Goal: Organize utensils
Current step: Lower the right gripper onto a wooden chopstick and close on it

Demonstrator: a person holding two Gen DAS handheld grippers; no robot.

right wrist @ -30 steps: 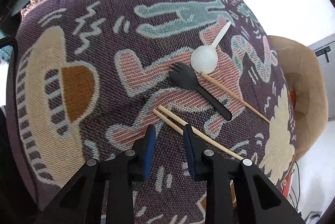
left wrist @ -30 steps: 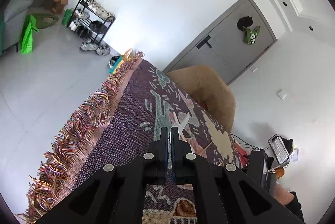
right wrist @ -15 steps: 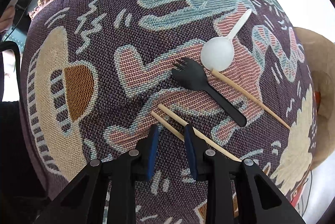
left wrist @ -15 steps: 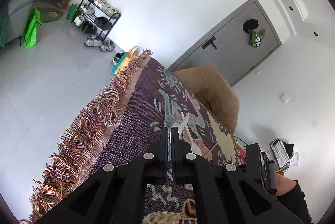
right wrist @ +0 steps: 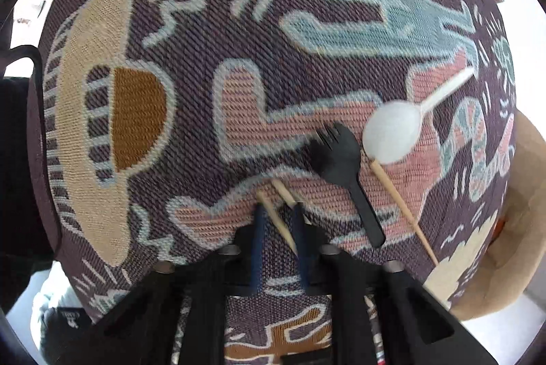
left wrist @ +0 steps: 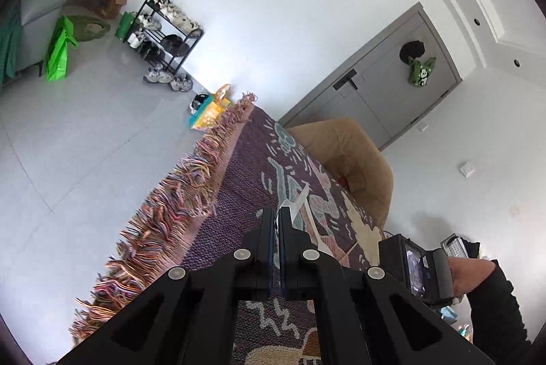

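Observation:
On the patterned woven cloth lie a white plastic spoon, a black plastic fork, a single wooden chopstick and a pair of chopsticks. My right gripper points down at the cloth. Its jaws are closing, with the near ends of the pair between the blue pads and touching both. My left gripper hovers over the cloth's fringed side, shut with nothing in it. Just past its tips shows the spoon's handle.
A brown padded chair stands at the cloth's far side. A person's hand holds the right tool at the lower right. Across the pale floor are a shoe rack, a green bag and a grey door.
The right gripper has dropped onto the pair of chopsticks, rolled, and narrowed its jaws around them. The left gripper stays shut and has only drifted a little.

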